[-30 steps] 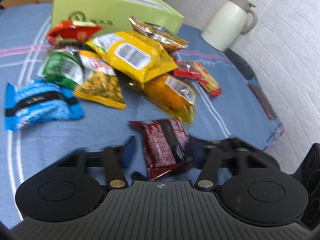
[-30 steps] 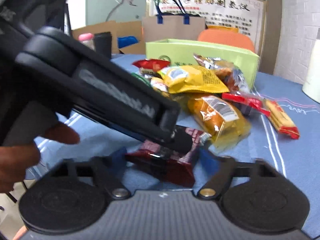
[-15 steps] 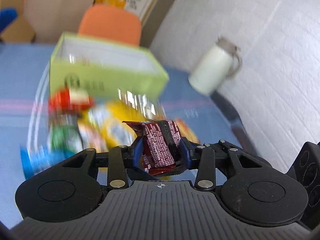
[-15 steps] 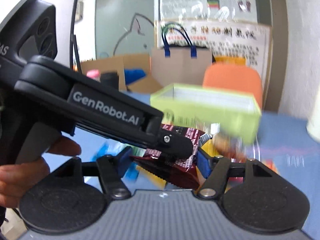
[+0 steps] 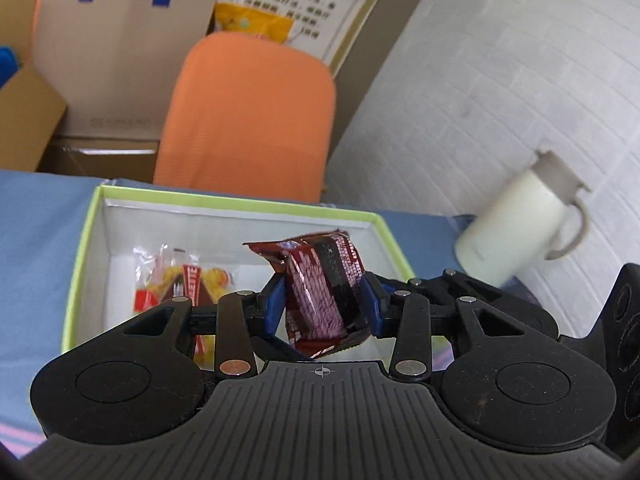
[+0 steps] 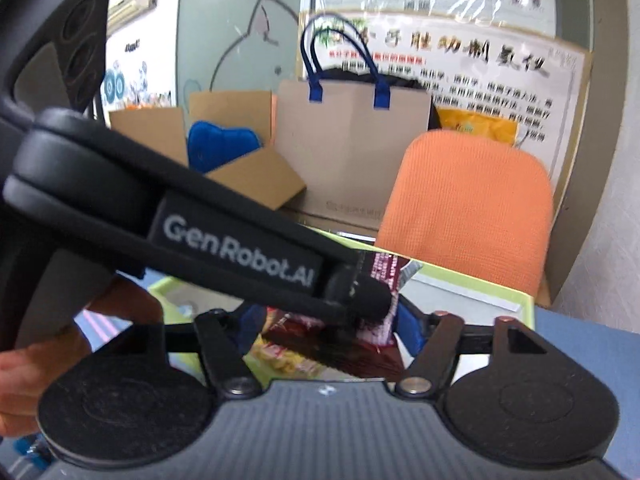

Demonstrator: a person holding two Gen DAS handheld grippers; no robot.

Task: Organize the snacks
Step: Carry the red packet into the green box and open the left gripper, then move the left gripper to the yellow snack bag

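Dark red foil, crinkled and printed with white text: a snack packet (image 5: 320, 284) pinched upright between the blue pads (image 5: 274, 304) of the left claw (image 5: 322, 306), clamped from both sides, top edge sticking up past the fingertips and bottom corner hanging just under them. Held in the air, not resting on anything. Below and ahead of that claw, a green box (image 5: 80, 248) with a white inside, open at the top, the packet hanging over its near half. Down in the box, to the left of the claw's left finger, a yellow-and-red packet (image 5: 176, 280) lying flat on the floor of the box, partly hidden behind the finger linkage. Under the box, a blue cloth (image 5: 36, 240). Beyond the box's far wall, straight ahead of the claw, an orange chair (image 5: 248, 112); further back and left, a brown paper bag (image 5: 120, 40) with blue handles. Off to the right of the claw, against the white wall, a white jug (image 5: 520, 216) — blurred. From the right wrist view, the right claw (image 6: 330, 332) with its blue fingers standing apart, gripping nothing. Across its front, slanting in from the left, the black body of the left claw, packet at its tip, seen between the right claw's fingers; whether touching them, impossible to tell. At the far left edge, the left hand (image 6: 40, 360) around the handle.
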